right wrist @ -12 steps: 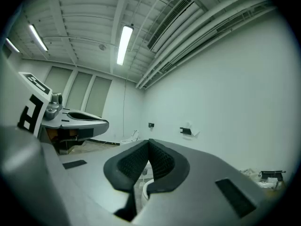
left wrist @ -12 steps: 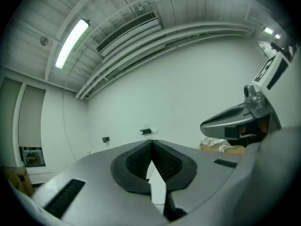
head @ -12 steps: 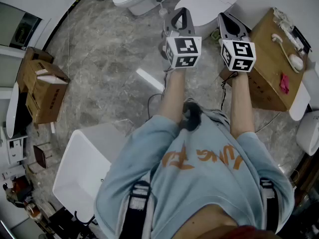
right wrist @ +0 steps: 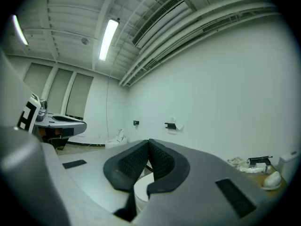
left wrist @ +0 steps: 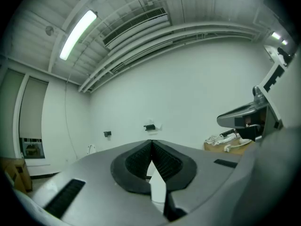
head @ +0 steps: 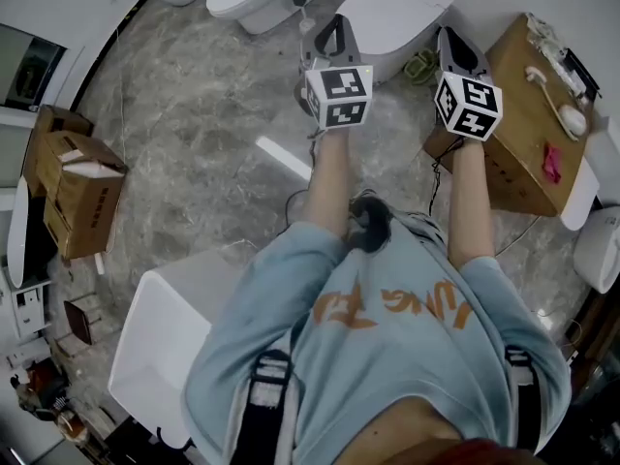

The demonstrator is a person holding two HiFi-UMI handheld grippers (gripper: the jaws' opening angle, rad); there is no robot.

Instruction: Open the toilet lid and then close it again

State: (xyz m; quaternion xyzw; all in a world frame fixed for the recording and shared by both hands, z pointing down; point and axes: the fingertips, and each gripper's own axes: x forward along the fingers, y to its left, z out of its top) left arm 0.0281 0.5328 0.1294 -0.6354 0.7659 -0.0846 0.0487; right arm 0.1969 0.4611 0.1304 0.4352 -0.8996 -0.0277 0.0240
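Both tools are out in front of the person, held level. The left tool (left wrist: 151,144) is closed right up, its pads meeting at the tips with nothing gripped. The right tool (right wrist: 149,142) is the same, closed and empty. The white toilet lid (head: 392,13) lies down flat, ahead of and below the tips, between the two tools.

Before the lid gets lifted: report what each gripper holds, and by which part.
Nothing is held. The left gripper and the right gripper are both shut, with nothing between the jaws. The lid is down.
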